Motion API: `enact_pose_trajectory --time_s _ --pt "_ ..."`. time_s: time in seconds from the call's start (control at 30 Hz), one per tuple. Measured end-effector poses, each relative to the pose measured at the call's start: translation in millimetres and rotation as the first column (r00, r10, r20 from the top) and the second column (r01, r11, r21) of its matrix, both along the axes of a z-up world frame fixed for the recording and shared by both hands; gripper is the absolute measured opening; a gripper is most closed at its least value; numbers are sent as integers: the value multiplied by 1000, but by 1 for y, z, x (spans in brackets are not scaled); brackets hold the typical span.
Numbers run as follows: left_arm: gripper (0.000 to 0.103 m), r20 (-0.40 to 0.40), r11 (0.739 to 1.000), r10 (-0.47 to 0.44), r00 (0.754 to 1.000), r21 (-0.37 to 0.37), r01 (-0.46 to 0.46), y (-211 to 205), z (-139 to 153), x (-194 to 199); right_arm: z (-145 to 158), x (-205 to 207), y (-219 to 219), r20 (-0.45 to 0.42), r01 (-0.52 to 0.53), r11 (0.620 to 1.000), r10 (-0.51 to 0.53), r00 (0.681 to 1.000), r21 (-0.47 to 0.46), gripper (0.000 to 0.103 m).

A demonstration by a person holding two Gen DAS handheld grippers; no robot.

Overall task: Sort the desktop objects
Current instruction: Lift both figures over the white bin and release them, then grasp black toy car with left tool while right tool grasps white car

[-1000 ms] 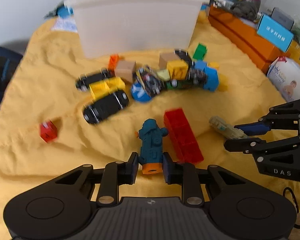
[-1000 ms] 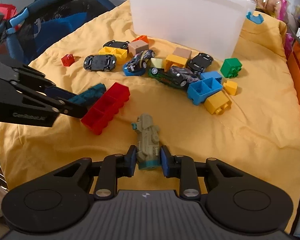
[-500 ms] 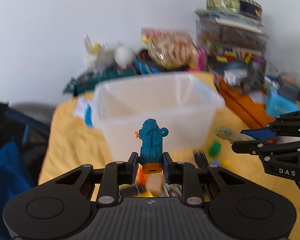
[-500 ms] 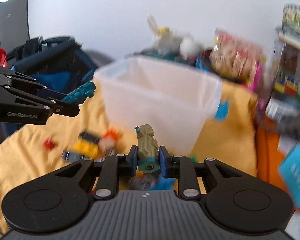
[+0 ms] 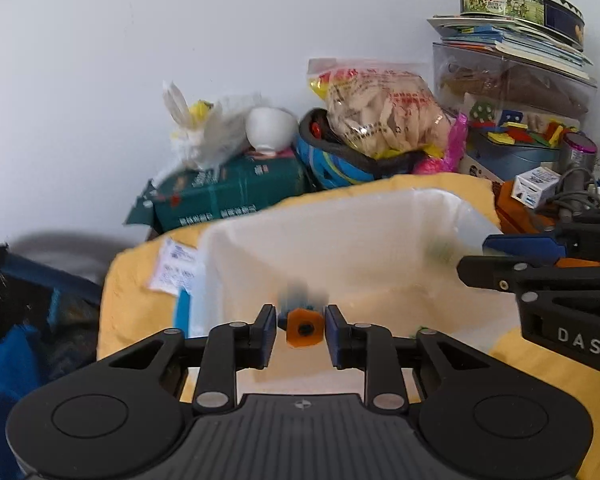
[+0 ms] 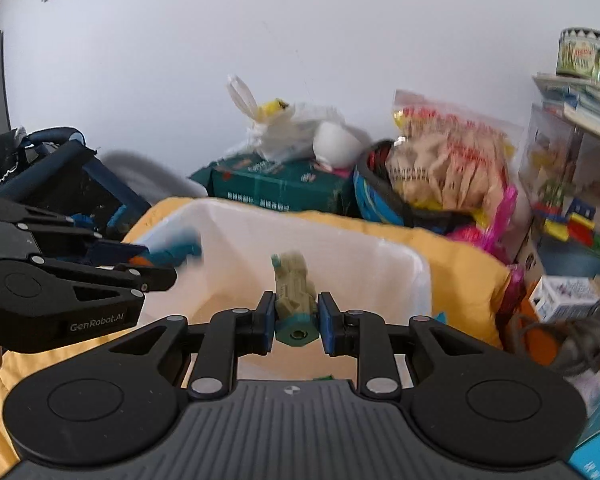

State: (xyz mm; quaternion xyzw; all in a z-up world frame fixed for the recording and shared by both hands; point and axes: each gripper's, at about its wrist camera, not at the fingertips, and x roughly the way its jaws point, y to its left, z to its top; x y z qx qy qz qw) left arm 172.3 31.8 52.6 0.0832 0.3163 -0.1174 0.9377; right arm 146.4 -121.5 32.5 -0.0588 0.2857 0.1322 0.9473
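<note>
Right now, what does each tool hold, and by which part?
Right tool: khaki toy, by its teal base. Left tool, jaws opening: teal toy, no longer gripped, orange base between its pads.

Left gripper (image 5: 301,330): raised, pointing forward and down, jaws opening, visible gaps either side of what sits between the blue pads (image 5: 268,330), so no firm press. From the right wrist view it sits at the left edge, fingers reaching right, roughly level.

Right gripper (image 6: 296,322): also raised, pointing forward and down, jaws narrow, both pads (image 6: 326,322) pressed on the piece between them. From the left wrist view it enters at the right edge, fingers reaching left.

Both grippers side by side, close, not touching.
</note>
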Motion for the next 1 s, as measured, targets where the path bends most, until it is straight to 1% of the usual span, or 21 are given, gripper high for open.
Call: enact_pose_trajectory --time_s 0.03,0.1,0.13,0.2,0.27,0.3,0.37,0.4,0.5,0.57,0.63,0.67,0.7,0.73,0.77,0.83,0.9,1.0 --pt "39 12 1000 -6 1000 -2 6 2 0 -8 -1 -4 -1 9 -1 1000 1 1000 0 27" --pt "41 35 1000 -13 999 -2 13 6 2 -26 1 -18 -3 29 -21 1000 22 999 -8 28" --pt "43 38 1000 -17 999 -9 17 8 2 -35 2 -27 -5 37 -29 999 29 999 -14 28" --pt "48 30 999 -24 999 -26 25 14 -2 -57 3 -47 -8 47 -59 998 59 997 -14 29" --pt "50 -1 999 -18 1000 -39 18 19 -14 -80 -3 -65 -12 31 -82 997 82 996 -15 30" --pt "50 -23 999 -13 1000 -49 12 22 -22 -89 -9 -73 -12 9 -92 996 92 996 -18 31" --pt "50 -62 997 5 998 -77 -9 25 -40 -109 -28 -90 -13 -64 -119 993 117 991 -23 31" --pt "50 -105 995 3 994 -96 -13 25 -54 -120 -40 -99 -13 -107 -135 990 131 986 -26 31" --pt "50 -214 993 -10 977 -119 -16 17 -86 -138 -80 -123 -12 -240 -167 985 154 959 -38 31" --pt "49 -261 992 -15 965 -123 -18 13 -100 -141 -98 -131 -12 -298 -160 987 146 943 -23 30" --pt "49 -262 994 -13 965 -107 -16 6 -106 -138 -102 -131 -11 -303 -132 991 125 945 -3 30" --pt "49 -253 995 -8 967 -98 -17 4 -106 -136 -99 -128 -9 -288 -122 992 117 951 1 30" --pt "49 -251 994 -1 968 -102 -26 3 -106 -134 -95 -126 -8 -254 -104 995 101 962 -1 30" --pt "49 -253 993 5 967 -113 -34 3 -105 -130 -90 -122 -8 -223 -81 997 79 972 -1 33" --pt "49 -255 992 8 967 -120 -40 3 -105 -127 -86 -118 -9 -196 -49 999 49 979 4 40" --pt "49 -258 992 21 966 -112 -52 0 -106 -120 -83 -108 -9 -176 12 1000 -9 984 17 47" --pt "49 -255 993 24 967 -103 -52 -2 -105 -119 -85 -96 -9 -187 55 998 -50 981 21 50" --pt "49 -251 995 22 968 -87 -45 -3 -105 -121 -102 -80 -7 -253 74 997 -68 965 12 50"
